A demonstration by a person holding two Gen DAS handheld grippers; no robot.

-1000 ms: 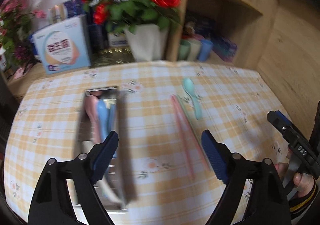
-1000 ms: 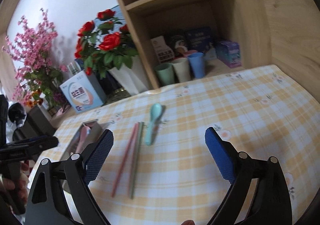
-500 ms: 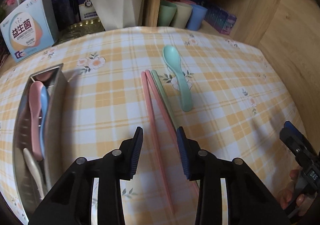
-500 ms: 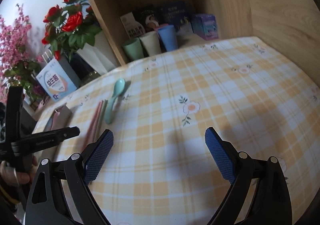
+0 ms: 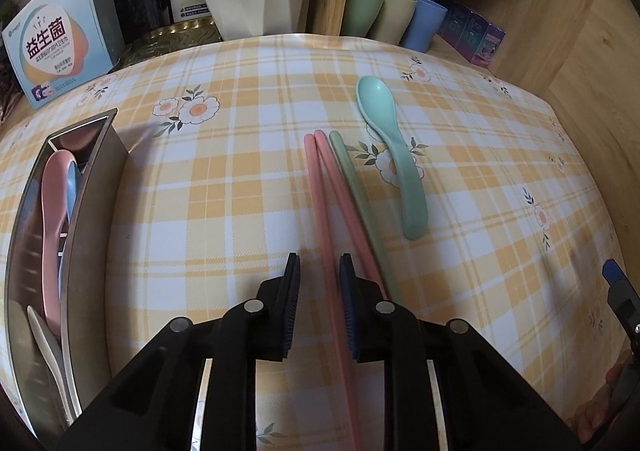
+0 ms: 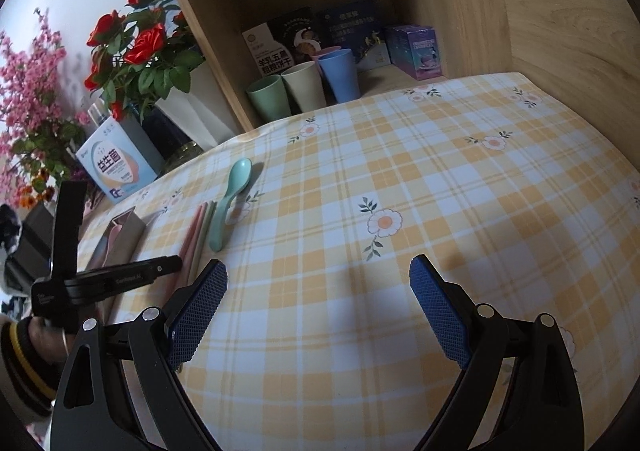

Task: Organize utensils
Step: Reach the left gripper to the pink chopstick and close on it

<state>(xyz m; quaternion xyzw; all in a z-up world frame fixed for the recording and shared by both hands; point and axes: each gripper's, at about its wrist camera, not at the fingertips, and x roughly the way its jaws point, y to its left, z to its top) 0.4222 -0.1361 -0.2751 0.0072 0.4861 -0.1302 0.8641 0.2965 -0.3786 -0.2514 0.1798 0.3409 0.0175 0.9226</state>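
Two grippers work your yellow plaid tablecloth [image 5: 248,187]. Far left lies the steel utensil tray [image 5: 94,187], holding pink, blue and cream spoons. Your right gripper [image 6: 318,287] hangs spread wide over bare cloth. Your left gripper [image 5: 319,283] has its fingers narrowed astride one of the pink chopsticks [image 5: 320,187], gaps showing either side; just right lie a green chopstick [image 5: 352,179] and teal spoon [image 5: 394,155].

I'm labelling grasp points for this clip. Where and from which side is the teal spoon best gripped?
Judging by its pose, grip the teal spoon at mid-handle, from above, fingers straddling its narrow width. It lies flat on the tablecloth, bowl toward the shelf. The green chopstick runs close on its left, so clearance is tighter there.
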